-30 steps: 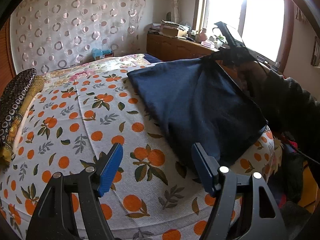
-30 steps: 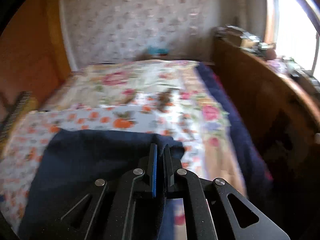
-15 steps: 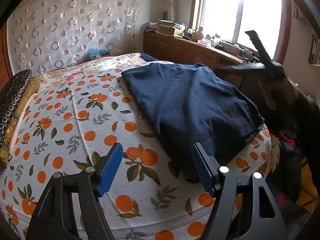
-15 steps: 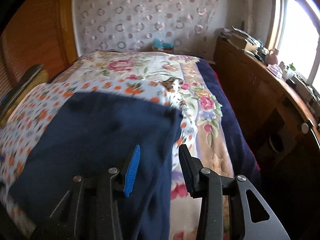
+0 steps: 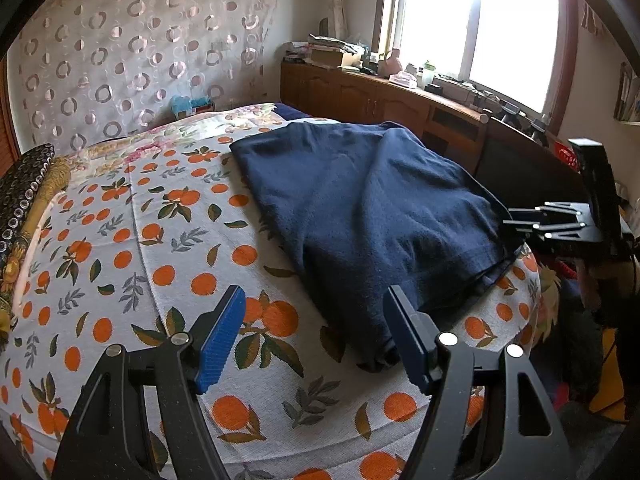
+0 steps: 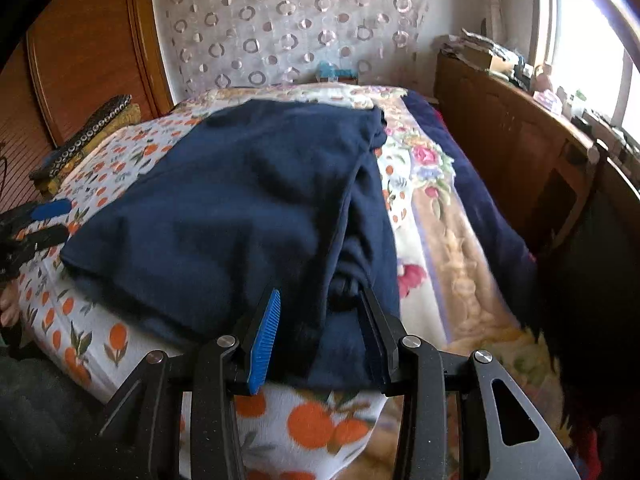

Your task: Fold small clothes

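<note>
The navy garment (image 5: 372, 216) lies folded over on the orange-print bedspread (image 5: 120, 264), near its edge. The right gripper (image 6: 316, 336) stands released, cloth between its fingers but unpinched; the left gripper (image 5: 316, 336) hovers wide apart, empty. Before the next fold, square the layers — pinch both near corners together.

Blown-out window (image 5: 476, 20) glare, fisheye-warped edges

Navy garment (image 5: 372, 216) fuzzy matt cloth; bedsheet (image 5: 132, 248) woven; cabinet (image 5: 360, 96) glossy wood.
</note>
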The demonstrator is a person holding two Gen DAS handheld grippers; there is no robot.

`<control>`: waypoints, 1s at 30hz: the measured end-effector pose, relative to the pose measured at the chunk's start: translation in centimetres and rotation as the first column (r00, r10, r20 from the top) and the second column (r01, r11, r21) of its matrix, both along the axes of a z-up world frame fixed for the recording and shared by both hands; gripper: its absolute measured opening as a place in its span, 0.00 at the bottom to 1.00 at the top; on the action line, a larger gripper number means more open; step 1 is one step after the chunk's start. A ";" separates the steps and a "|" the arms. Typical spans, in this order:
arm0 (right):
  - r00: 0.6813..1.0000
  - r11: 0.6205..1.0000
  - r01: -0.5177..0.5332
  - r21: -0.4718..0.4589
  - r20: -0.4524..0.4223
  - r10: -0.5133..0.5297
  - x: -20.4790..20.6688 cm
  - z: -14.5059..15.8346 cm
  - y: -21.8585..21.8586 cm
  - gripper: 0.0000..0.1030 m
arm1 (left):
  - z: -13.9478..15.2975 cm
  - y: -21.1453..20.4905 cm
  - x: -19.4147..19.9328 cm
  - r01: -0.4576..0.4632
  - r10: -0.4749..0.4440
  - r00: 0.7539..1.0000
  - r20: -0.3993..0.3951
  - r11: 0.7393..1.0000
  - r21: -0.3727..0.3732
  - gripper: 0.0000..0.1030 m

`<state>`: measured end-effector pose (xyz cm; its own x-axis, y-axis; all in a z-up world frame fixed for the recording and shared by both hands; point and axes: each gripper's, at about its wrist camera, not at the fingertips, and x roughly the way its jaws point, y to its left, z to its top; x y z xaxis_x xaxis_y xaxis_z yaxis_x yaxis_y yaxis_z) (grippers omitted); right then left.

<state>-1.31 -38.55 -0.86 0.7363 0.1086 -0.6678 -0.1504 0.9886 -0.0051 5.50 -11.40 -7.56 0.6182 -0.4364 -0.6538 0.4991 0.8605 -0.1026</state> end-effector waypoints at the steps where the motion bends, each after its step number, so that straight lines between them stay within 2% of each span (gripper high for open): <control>1: 1.000 1.000 -0.001 0.006 -0.004 0.001 0.0 -0.2 -0.1 0.40 | 0.0 -0.1 0.0 0.001 -0.001 1.000 0.000 1.000 0.001 0.70; 2: 1.000 1.000 -0.005 0.014 -0.009 0.005 0.0 -0.1 -0.2 0.40 | -0.1 -0.1 0.0 0.001 -0.001 1.000 -0.002 1.000 0.002 0.70; 4: 1.000 0.999 -0.025 0.033 -0.018 0.026 0.1 -0.4 -0.4 0.20 | -0.2 -0.3 0.1 0.003 -0.003 1.000 -0.005 1.000 0.006 0.70; 5: 0.999 0.998 -0.041 0.044 -0.019 0.042 -0.3 -0.1 -0.1 0.06 | -0.2 -0.3 0.1 0.004 -0.004 1.000 -0.006 1.000 0.008 0.70; 7: 0.998 0.996 -0.068 0.048 -0.006 0.069 -1.0 0.3 -0.3 0.04 | -0.2 -0.4 0.0 0.006 -0.006 1.000 -0.005 1.000 0.008 0.70; 14: 0.997 0.999 -0.037 0.011 0.065 0.036 -4.1 2.8 -2.4 0.03 | -0.4 -1.1 0.0 0.025 -0.025 0.999 -0.020 1.000 0.007 0.70; 22: 1.000 1.000 -0.007 -0.023 0.008 0.008 -3.0 1.1 -2.5 0.03 | -0.9 -2.0 0.1 0.048 -0.047 0.998 -0.040 0.999 0.020 0.70; 25: 1.000 1.000 0.007 -0.013 0.012 -0.006 -3.1 1.7 -2.3 0.03 | -1.2 -2.1 0.2 0.049 -0.047 0.998 -0.047 0.998 0.028 0.70; 28: 0.999 1.000 0.016 -0.024 0.033 -0.015 -3.2 2.2 -1.9 0.14 | -1.5 -2.4 0.4 0.050 -0.048 0.997 -0.060 0.998 0.032 0.70; 30: 0.998 0.999 0.028 -0.039 0.052 -0.026 -3.4 2.4 -1.8 0.27 | -1.7 -2.5 0.6 0.054 -0.052 0.996 -0.074 0.998 0.030 0.70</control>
